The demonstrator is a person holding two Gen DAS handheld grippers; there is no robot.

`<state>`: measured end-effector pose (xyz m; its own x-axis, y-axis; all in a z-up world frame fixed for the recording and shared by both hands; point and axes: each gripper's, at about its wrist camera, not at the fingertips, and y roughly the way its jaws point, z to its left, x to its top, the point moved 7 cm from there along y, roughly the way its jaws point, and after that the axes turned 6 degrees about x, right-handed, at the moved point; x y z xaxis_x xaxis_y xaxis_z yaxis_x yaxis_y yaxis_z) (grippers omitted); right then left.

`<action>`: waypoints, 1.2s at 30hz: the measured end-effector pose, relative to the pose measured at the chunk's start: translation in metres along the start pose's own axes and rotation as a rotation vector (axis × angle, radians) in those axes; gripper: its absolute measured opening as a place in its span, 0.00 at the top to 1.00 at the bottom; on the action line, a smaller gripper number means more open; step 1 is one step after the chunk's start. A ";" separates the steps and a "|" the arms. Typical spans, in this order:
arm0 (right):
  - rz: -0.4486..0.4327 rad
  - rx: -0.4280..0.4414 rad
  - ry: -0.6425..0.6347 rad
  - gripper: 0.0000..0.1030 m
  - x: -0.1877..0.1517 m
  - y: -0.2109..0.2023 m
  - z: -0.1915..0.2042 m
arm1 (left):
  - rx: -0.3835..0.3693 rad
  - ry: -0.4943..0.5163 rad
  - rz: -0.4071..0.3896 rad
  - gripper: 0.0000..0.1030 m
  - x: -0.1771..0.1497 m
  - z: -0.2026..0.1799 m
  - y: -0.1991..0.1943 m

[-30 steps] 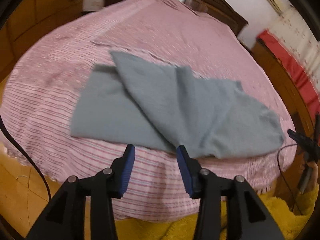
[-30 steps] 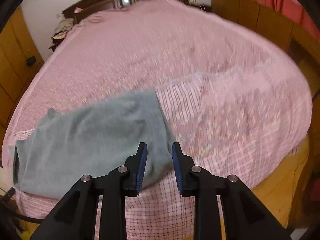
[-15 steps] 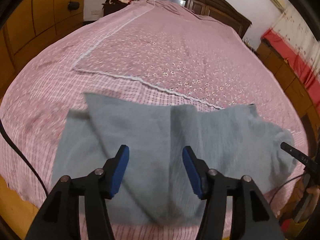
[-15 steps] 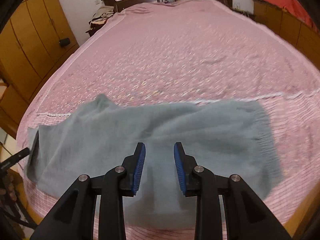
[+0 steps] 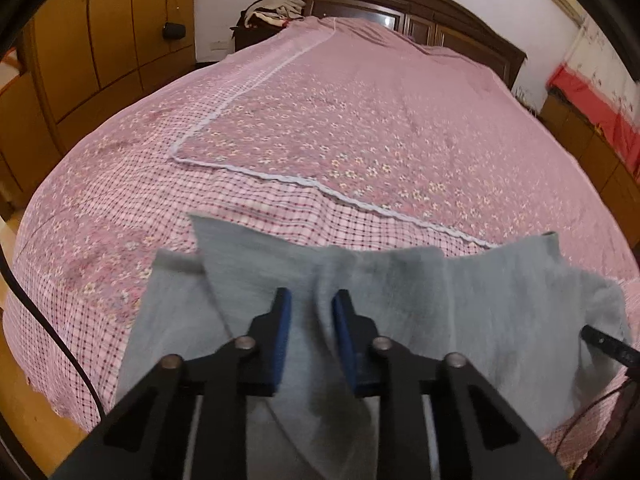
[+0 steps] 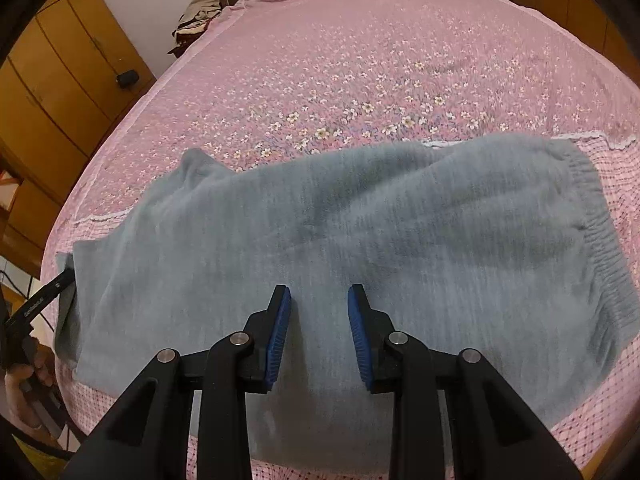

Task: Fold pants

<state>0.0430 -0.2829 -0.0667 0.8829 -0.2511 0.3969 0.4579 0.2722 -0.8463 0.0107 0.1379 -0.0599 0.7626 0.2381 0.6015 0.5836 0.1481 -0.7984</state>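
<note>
Grey-blue pants [image 6: 360, 232] lie across the near edge of a pink bed, waistband at the right end [image 6: 600, 232], legs toward the left. In the left wrist view the pants [image 5: 480, 312] show one leg folded over the other. My left gripper [image 5: 308, 304] is open, its jaws narrowed over the leg fabric near a raised fold. My right gripper [image 6: 319, 300] is open and empty over the middle of the pants. The tip of the left gripper also shows at the left edge of the right wrist view [image 6: 44, 300].
The bed has a pink floral and checked cover [image 5: 360, 120] with a dark wooden headboard [image 5: 420, 4]. Wooden wardrobes [image 5: 100, 40] stand to the left. Clothes are piled [image 5: 272, 4] by the headboard. A black cable [image 5: 48, 328] hangs at the bed's left edge.
Both grippers have moved forward over the pants. The left jaws have narrowed. The right jaws have opened a little wider.
</note>
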 end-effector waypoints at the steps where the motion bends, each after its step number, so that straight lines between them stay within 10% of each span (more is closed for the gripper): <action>1: 0.000 -0.002 -0.002 0.70 0.001 0.001 0.001 | -0.006 -0.007 -0.007 0.84 0.000 0.002 -0.003; 10: 0.001 -0.015 -0.006 0.70 0.001 0.005 0.003 | -0.124 -0.056 0.026 0.89 -0.015 0.013 -0.006; 24: 0.004 0.008 0.021 0.70 -0.002 0.010 -0.003 | -0.164 -0.102 0.119 0.68 -0.027 0.002 0.026; 36: -0.006 0.041 0.035 0.70 -0.005 0.012 -0.009 | 0.013 0.078 -0.002 0.74 -0.029 -0.020 0.019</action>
<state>0.0434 -0.2864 -0.0818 0.8764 -0.2850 0.3882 0.4673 0.3080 -0.8287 0.0058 0.1147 -0.0921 0.7813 0.1627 0.6025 0.5814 0.1612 -0.7975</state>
